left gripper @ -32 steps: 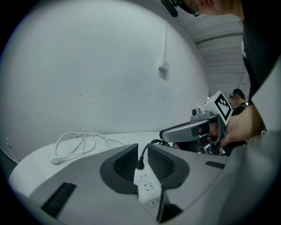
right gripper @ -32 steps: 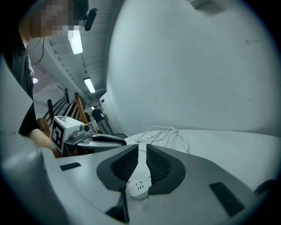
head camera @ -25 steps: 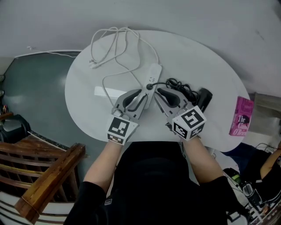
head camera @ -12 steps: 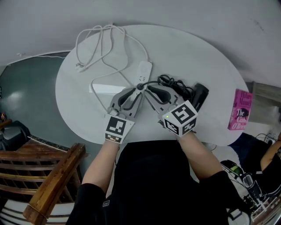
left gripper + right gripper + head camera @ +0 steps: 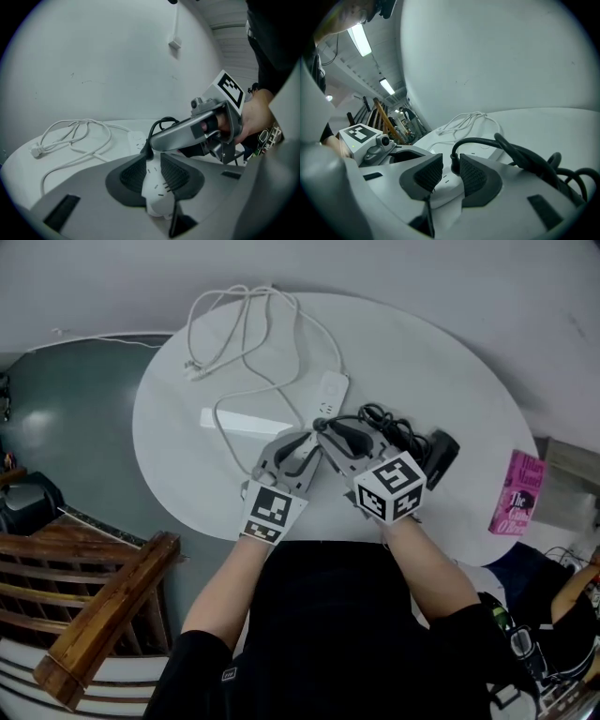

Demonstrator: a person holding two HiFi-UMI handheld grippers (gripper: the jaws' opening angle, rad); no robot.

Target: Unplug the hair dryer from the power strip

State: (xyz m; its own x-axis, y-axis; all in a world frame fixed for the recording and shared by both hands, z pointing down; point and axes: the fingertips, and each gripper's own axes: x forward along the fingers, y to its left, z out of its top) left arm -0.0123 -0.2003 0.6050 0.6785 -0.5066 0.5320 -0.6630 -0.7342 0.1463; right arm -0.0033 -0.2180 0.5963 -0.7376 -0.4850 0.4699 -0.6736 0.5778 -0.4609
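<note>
A white power strip (image 5: 330,390) lies on the round white table (image 5: 441,362), and the hair dryer's black plug (image 5: 323,425) sits in its near end. My left gripper (image 5: 302,442) is shut on that near end, whose white body (image 5: 154,180) fills the space between the pads. My right gripper (image 5: 330,427) is at the plug (image 5: 453,164): the right pad touches it, the left pad stands a little apart. The black hair dryer (image 5: 439,456) lies to the right, its cord (image 5: 384,423) bunched beside the strip.
The strip's white cable (image 5: 244,329) loops across the far left of the table. A pink book (image 5: 520,493) lies off the table's right edge. A wooden chair (image 5: 103,615) stands at the lower left. My body is close against the near table edge.
The head view has shifted a little. Both grippers stay at the near end of the power strip, the right one's tips now slightly closer to the plug.
</note>
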